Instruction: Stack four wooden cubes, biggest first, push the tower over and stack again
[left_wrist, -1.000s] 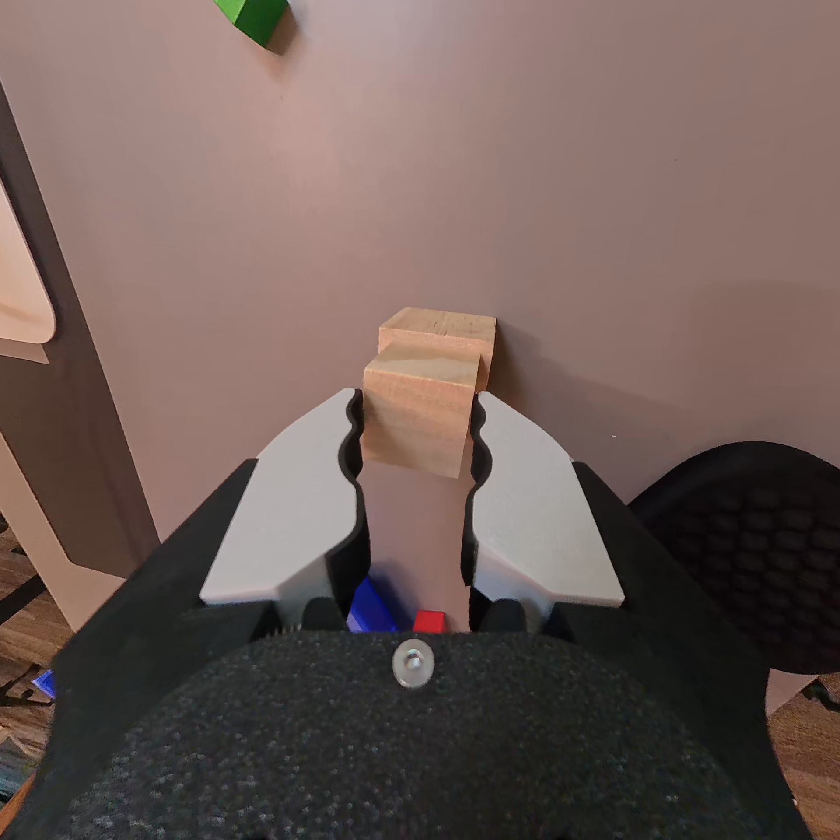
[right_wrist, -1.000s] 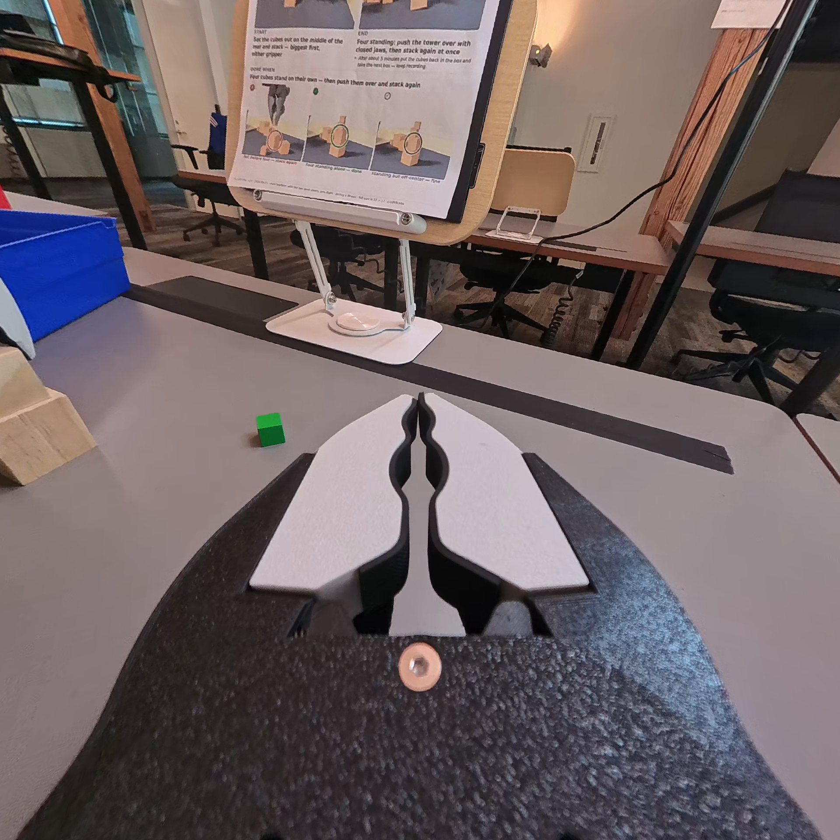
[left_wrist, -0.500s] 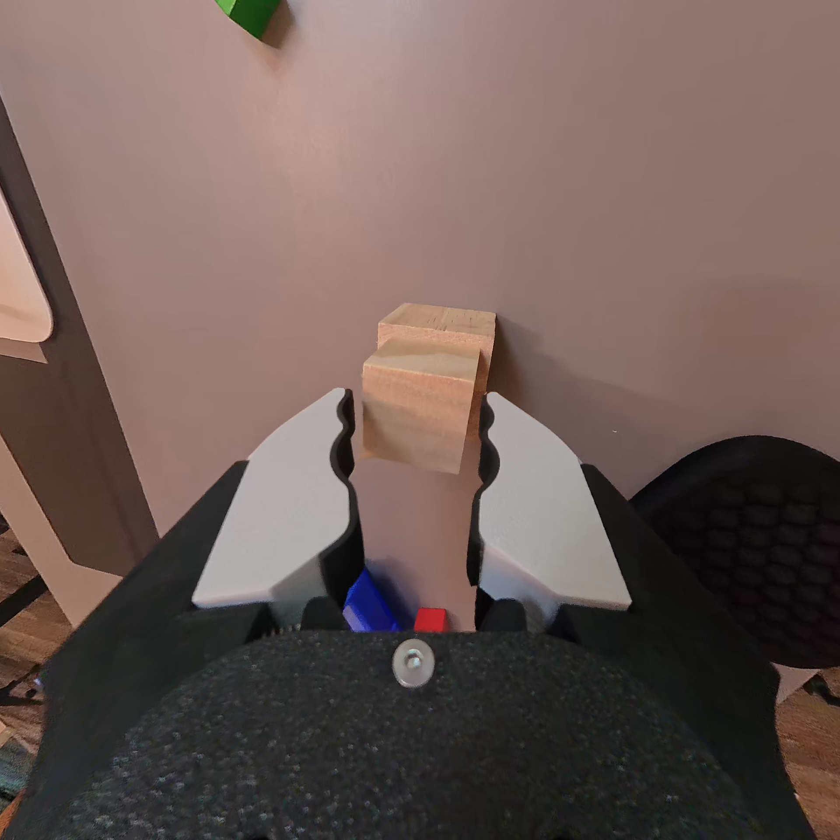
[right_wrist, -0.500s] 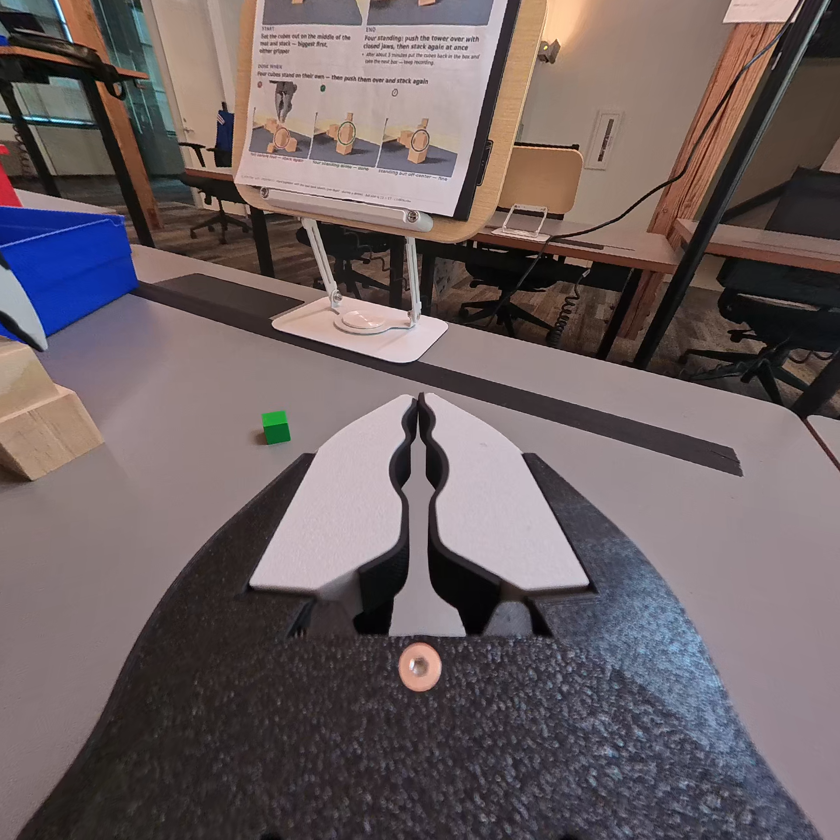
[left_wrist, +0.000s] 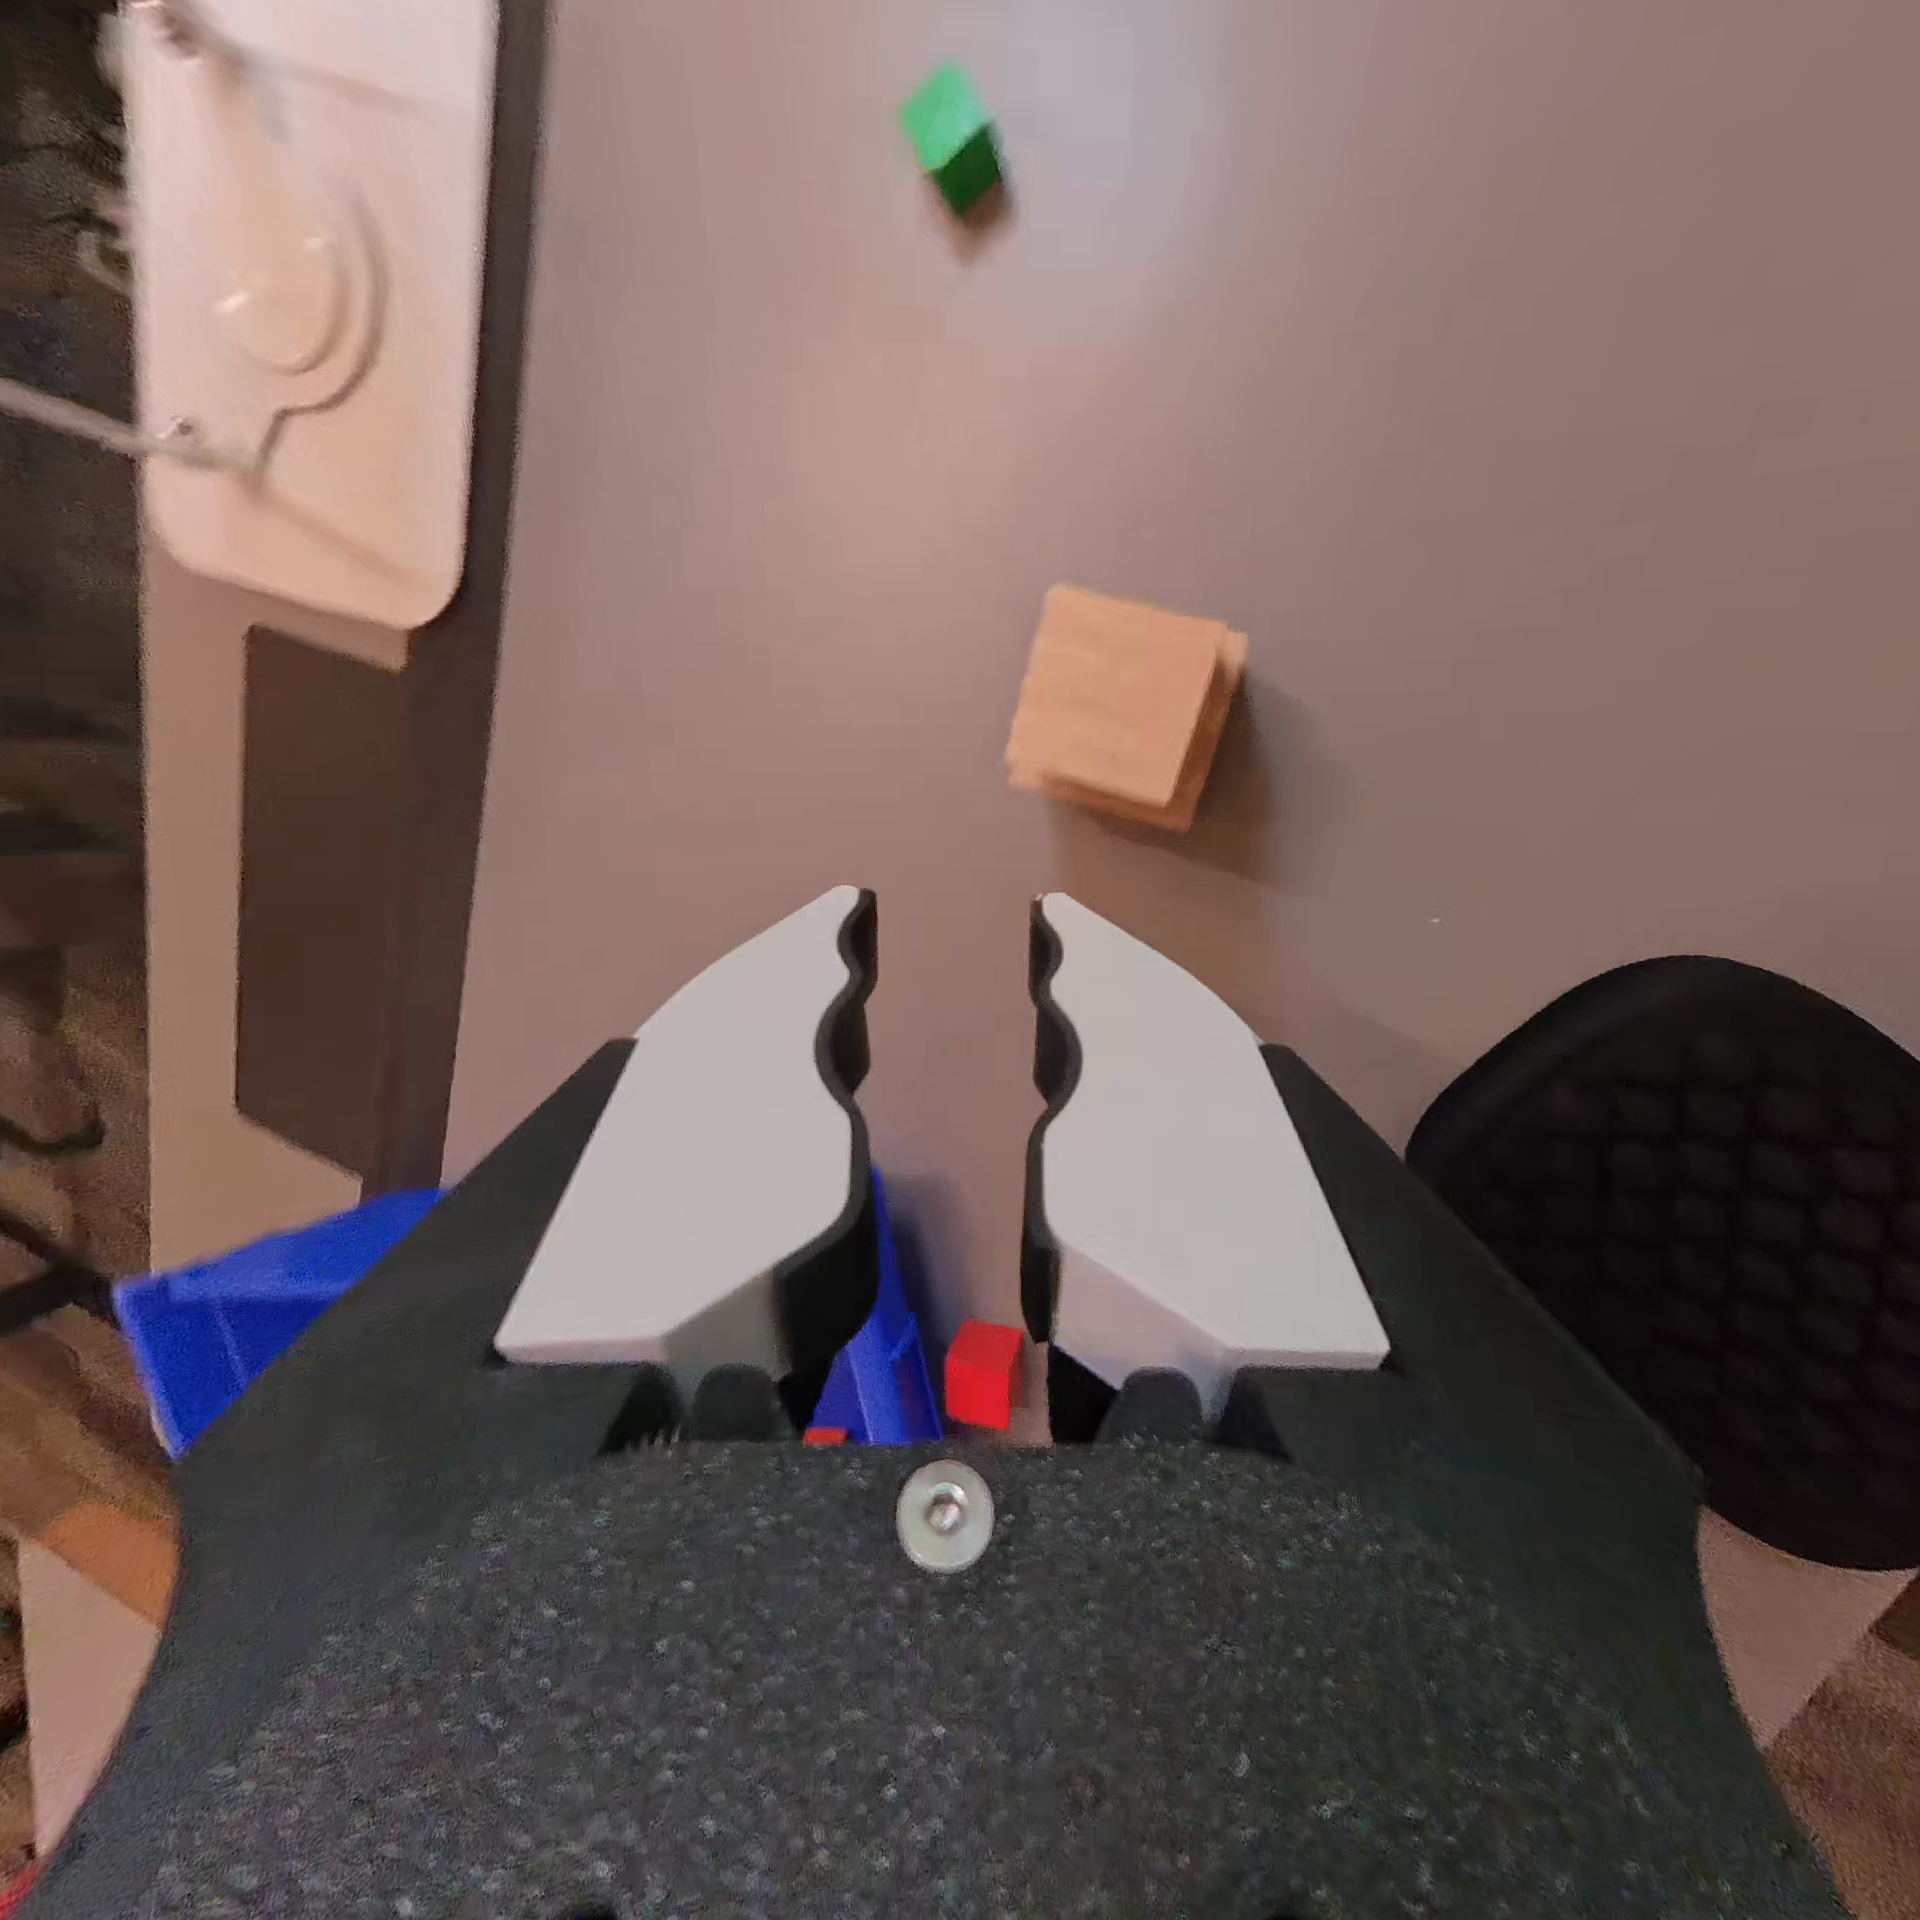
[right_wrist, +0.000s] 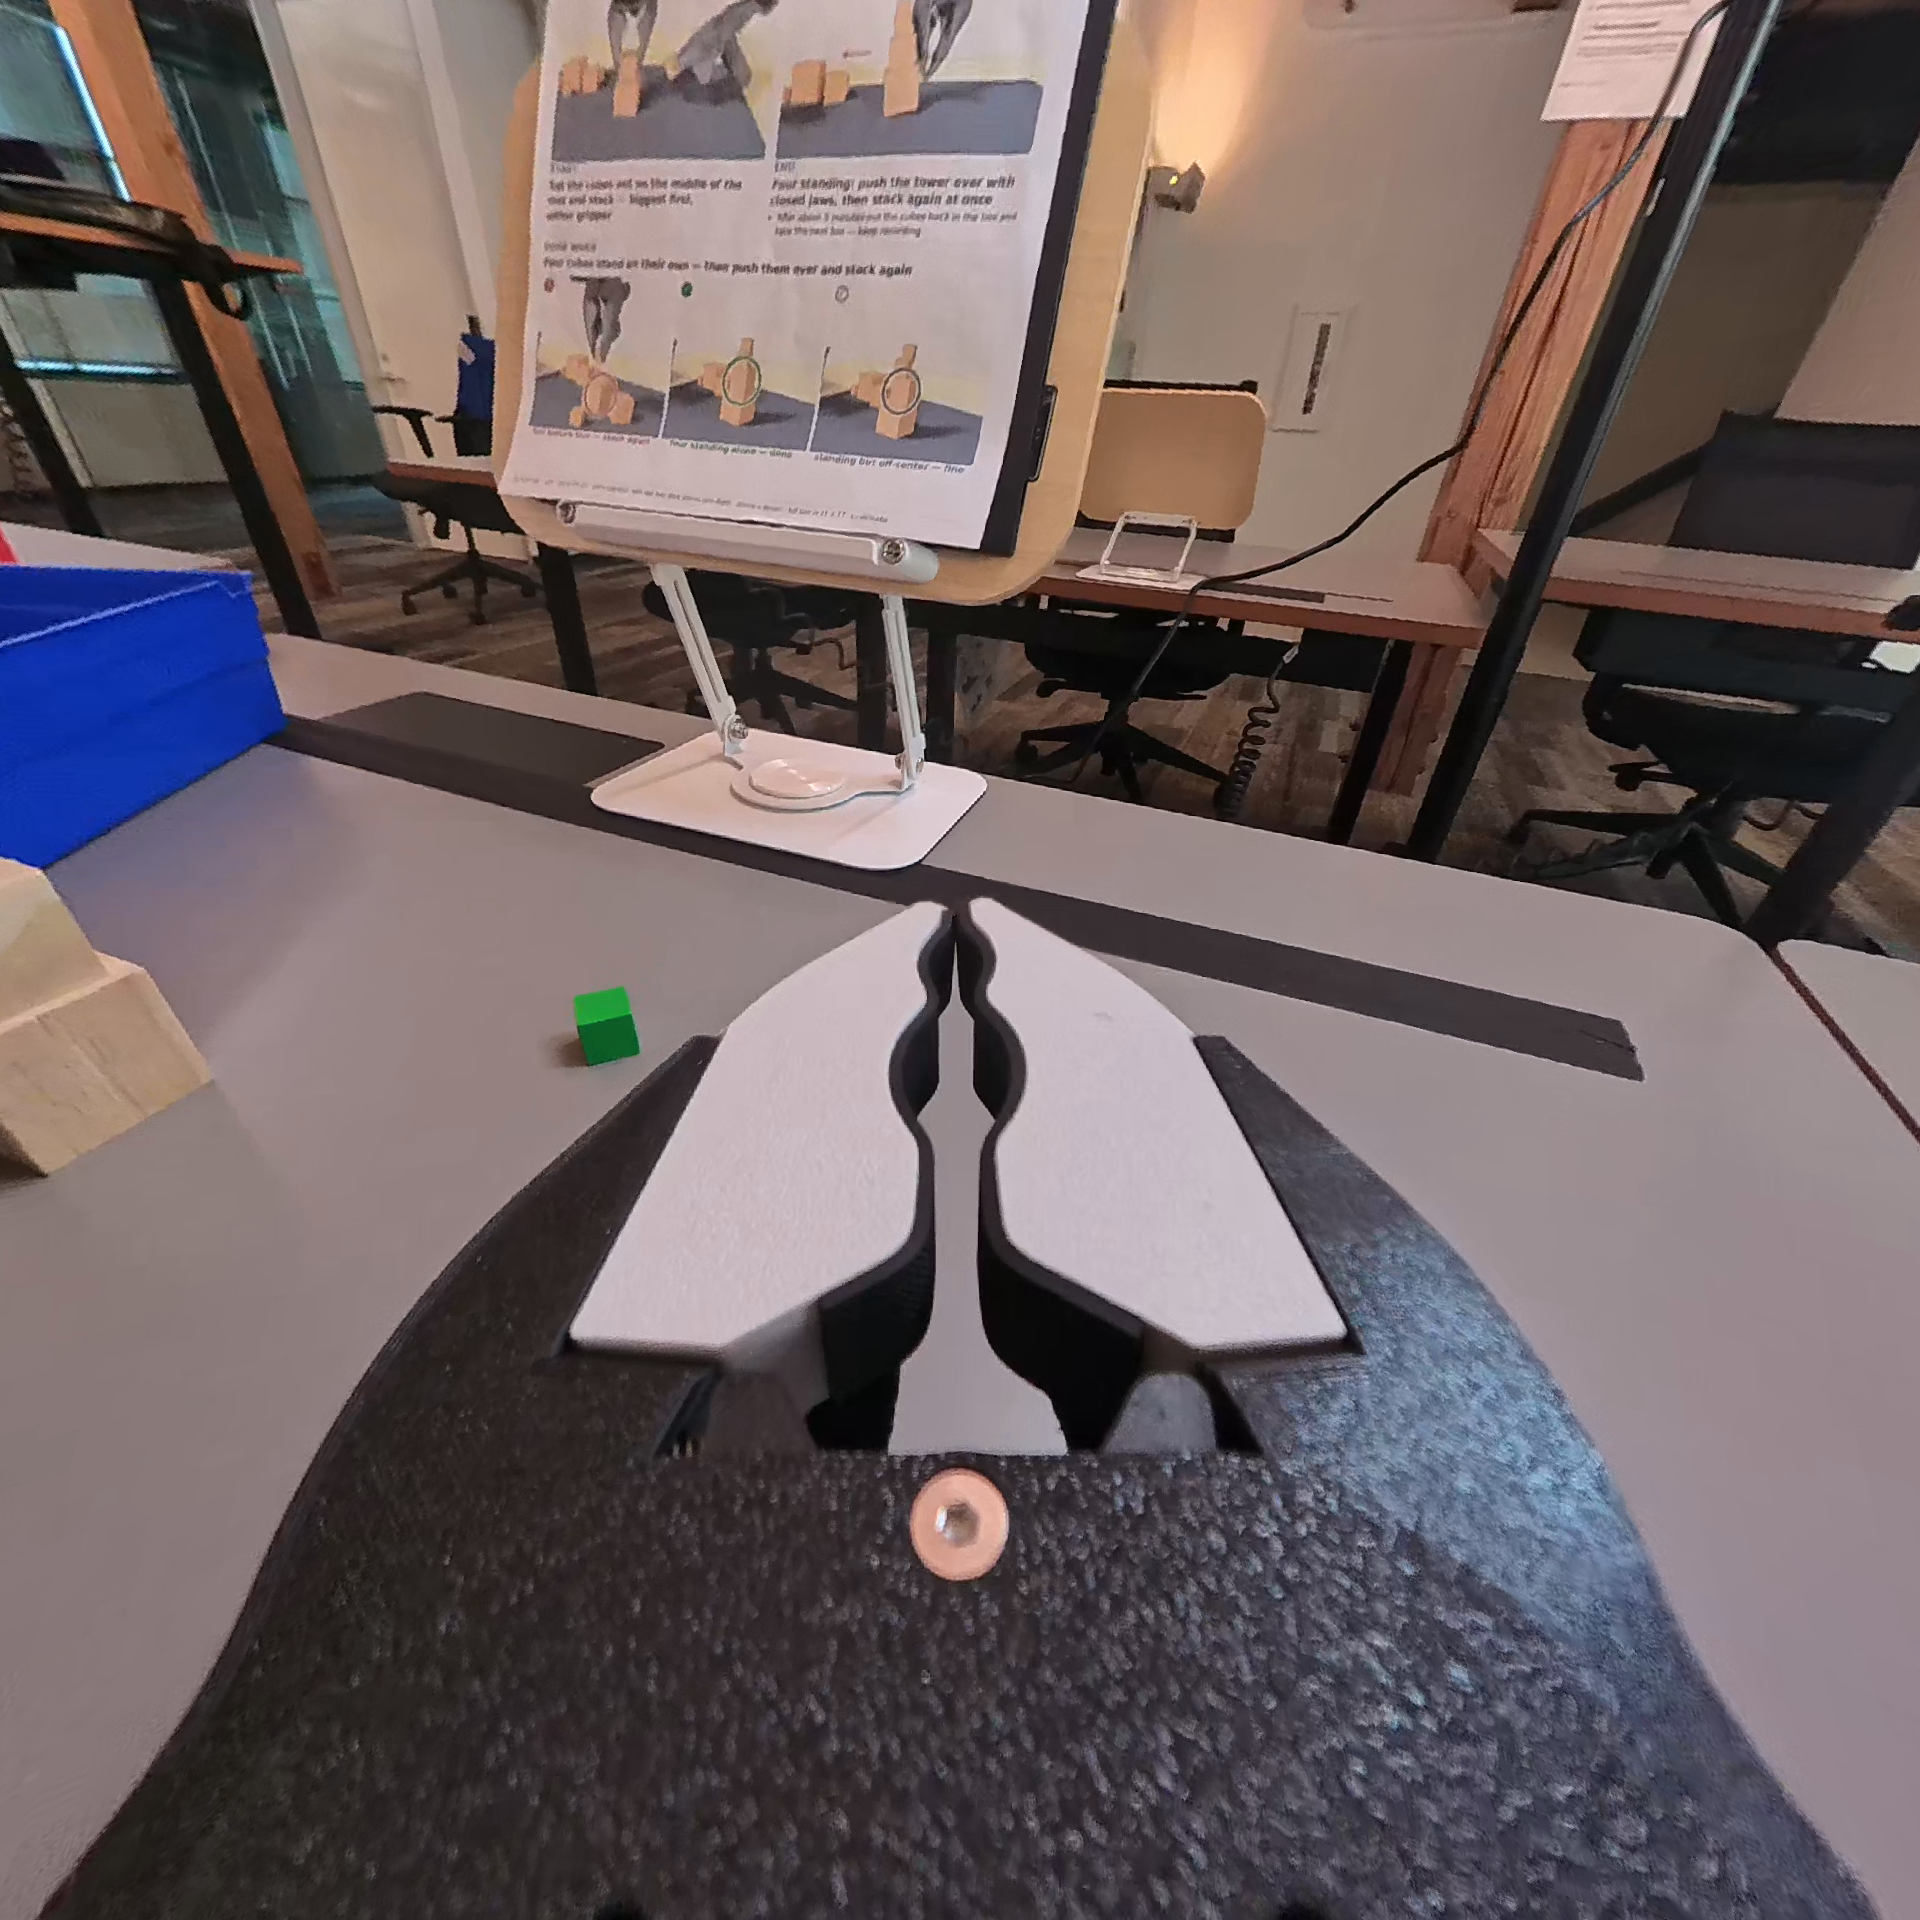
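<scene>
Looking down from my left hand-held gripper (left_wrist: 954, 914), I see its jaws parted with nothing between them, hanging above the worktop (left_wrist: 1455, 416) well clear of the wooden stack (left_wrist: 1122, 717). Two wooden blocks stand one on the other; the green cube (left_wrist: 954, 156) lies loose farther off, a red cube (left_wrist: 982, 1371) sits by the blue bin (left_wrist: 208, 1340). My right hand-held gripper (right_wrist: 961, 914) is closed on nothing, low over the worktop. A second ago my left jaws flanked the top block; now they have lifted away and narrowed, and the stack stands alone. The right has barely moved.
</scene>
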